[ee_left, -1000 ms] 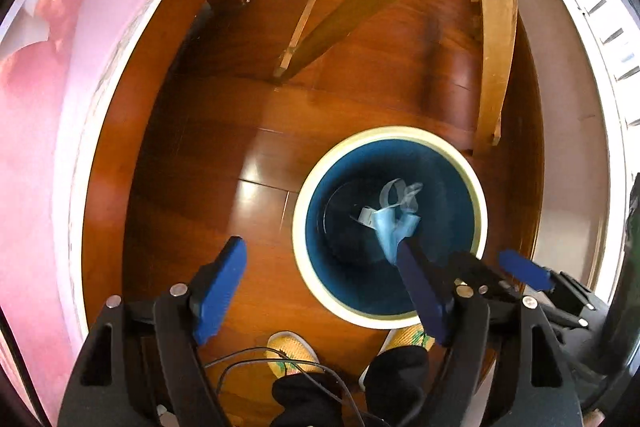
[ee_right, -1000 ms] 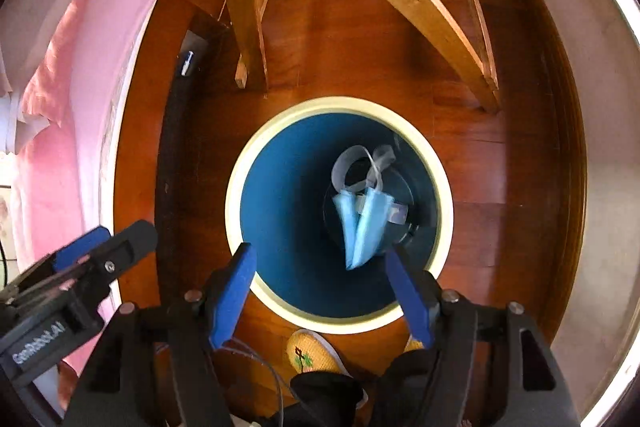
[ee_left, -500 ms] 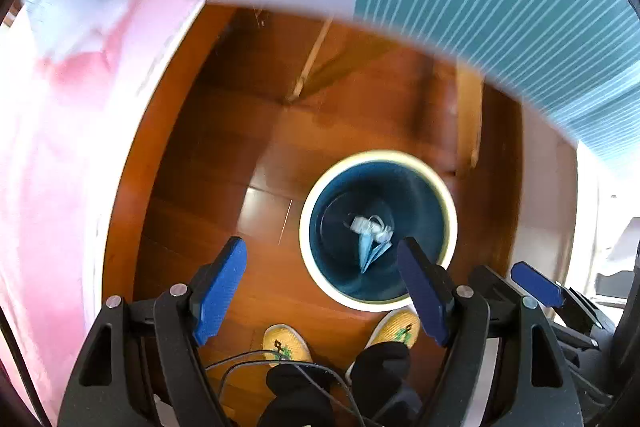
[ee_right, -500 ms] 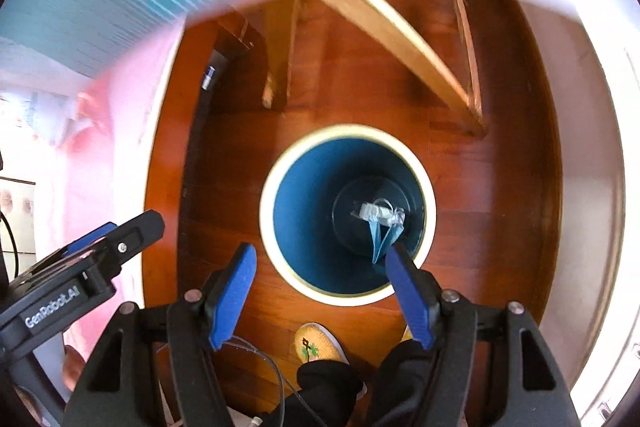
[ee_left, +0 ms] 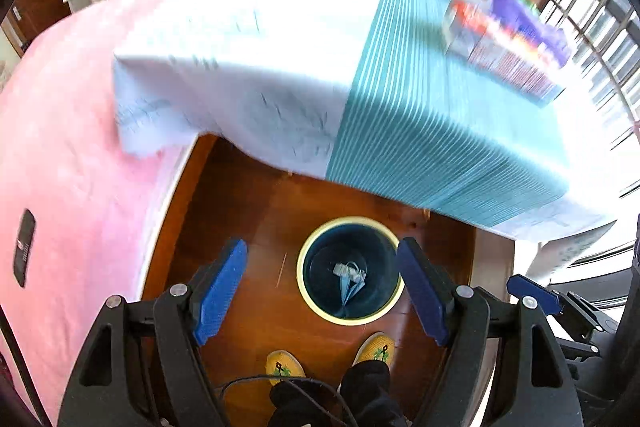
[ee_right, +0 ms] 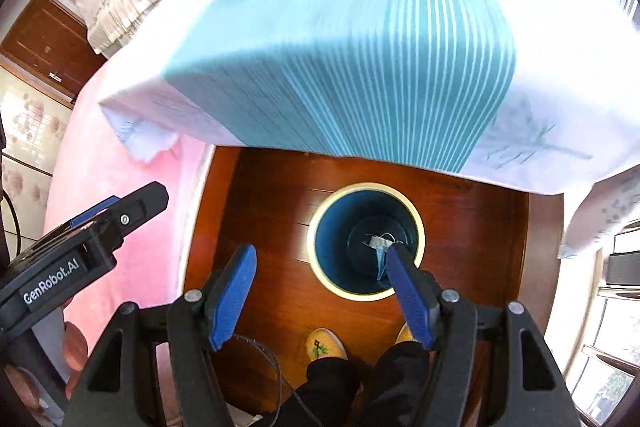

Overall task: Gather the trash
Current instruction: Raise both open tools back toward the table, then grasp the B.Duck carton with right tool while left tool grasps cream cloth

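Lying inside the blue bin (ee_left: 349,313): one face mask (ee_left: 349,281).

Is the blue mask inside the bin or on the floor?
Inside. The blue mask lies crumpled at the bottom of the bin, ringed by its cream rim, not on the wooden floor.

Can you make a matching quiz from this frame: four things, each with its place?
Things:
1. mask
2. bin
3. boxes
4. phone

Places:
A. on the pink bed
B. on the table
C. at the bottom of the bin
D. on the floor by the feet

Pairs: 1-C, 2-D, 3-B, 4-A
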Motion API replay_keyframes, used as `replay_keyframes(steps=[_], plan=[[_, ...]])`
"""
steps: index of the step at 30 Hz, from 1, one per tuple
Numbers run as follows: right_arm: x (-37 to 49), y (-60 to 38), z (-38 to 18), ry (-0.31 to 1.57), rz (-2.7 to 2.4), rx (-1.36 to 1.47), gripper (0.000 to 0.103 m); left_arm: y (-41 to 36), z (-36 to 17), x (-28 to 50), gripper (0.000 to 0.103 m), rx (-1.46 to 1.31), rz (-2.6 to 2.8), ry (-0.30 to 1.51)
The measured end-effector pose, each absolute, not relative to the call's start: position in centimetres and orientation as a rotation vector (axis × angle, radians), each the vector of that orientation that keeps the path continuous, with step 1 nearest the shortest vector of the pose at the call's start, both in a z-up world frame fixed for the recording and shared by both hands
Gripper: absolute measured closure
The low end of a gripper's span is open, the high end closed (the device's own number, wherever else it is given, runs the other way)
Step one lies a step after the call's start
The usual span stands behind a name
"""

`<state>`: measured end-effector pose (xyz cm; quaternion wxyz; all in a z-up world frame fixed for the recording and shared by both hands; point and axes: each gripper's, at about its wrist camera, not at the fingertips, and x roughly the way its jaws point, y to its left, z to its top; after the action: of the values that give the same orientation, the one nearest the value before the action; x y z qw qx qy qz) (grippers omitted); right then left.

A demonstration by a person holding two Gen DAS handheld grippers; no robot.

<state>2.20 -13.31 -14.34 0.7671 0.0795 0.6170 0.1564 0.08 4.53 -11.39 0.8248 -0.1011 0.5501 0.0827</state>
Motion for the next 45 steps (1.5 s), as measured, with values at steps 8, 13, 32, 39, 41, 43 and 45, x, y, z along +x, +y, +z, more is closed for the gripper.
replay_keyframes(steps=[8,13,32,39,41,43,45], plan=[[1.6,-13.2,-5.8,1.244,0.345,0.181,0.035,6.5,-2.9,-0.8,0.027,-0.202,0.161,1.089],[1.7,-12.7,-1.6,1.163,0.313,0.184,0.035,7.3,1.9,-1.1,0.027,-0.178,0.140,1.041],[3.3,-13.2,5.4,0.938,0.181,0.148,0.035,10.3,5.7,0.7,0.027,-0.200,0.075,1.042],[7.3,-12.5,3.5,0.983,0.247,0.026,0.035,10.2,3.8,3.6,0.027,-0.201,0.101,1.086],[9.2,-12.0,2.5,0.998,0.289,-0.049,0.035,10.1,3.1,5.0,0.027,-0.206,0.125,1.094],[11.2,-11.4,1.3,1.007,0.340,-0.143,0.035,10.1,2.4,6.6,0.027,-0.225,0.156,1.116],[13.2,-10.9,0.1,1.019,0.401,-0.234,0.035,9.9,1.6,8.5,0.027,-0.262,0.193,1.137]])
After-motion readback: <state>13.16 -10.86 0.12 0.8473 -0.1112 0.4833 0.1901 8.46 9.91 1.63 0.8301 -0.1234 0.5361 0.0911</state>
